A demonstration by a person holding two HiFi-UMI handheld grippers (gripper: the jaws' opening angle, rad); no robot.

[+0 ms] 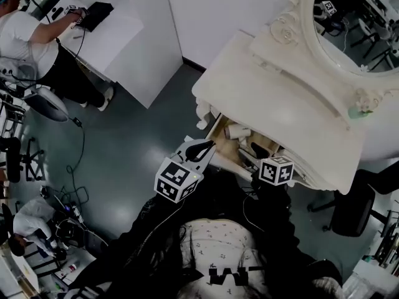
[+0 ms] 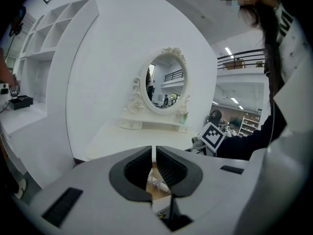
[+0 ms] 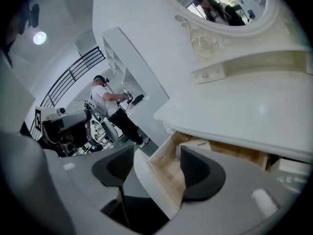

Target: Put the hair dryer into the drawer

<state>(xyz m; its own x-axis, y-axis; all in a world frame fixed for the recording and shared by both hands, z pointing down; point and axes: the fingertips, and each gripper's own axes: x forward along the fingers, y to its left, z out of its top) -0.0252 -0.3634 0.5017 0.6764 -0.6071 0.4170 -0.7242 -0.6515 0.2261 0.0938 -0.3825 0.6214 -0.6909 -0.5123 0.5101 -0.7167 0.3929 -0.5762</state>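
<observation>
The cream dressing table (image 1: 293, 104) has its wooden drawer (image 1: 219, 128) pulled out toward me. A pale hair dryer (image 1: 237, 131) lies inside it; in the left gripper view it is a white shape (image 2: 159, 183) glimpsed below the jaws, mostly hidden. My left gripper (image 1: 209, 145) hovers at the drawer's left end, jaws shut with nothing between them (image 2: 155, 158). My right gripper (image 1: 256, 149) sits at the drawer's near edge. Its jaws (image 3: 156, 163) straddle the white drawer front (image 3: 146, 180), which fills the gap between the pads.
An oval mirror (image 1: 355, 23) stands at the back of the tabletop. A dark office chair (image 1: 352, 210) is at the right. White desks and a partition (image 1: 149, 48) stand at the left, where a person (image 1: 25, 36) sits. Cables and gear lie on the floor at lower left.
</observation>
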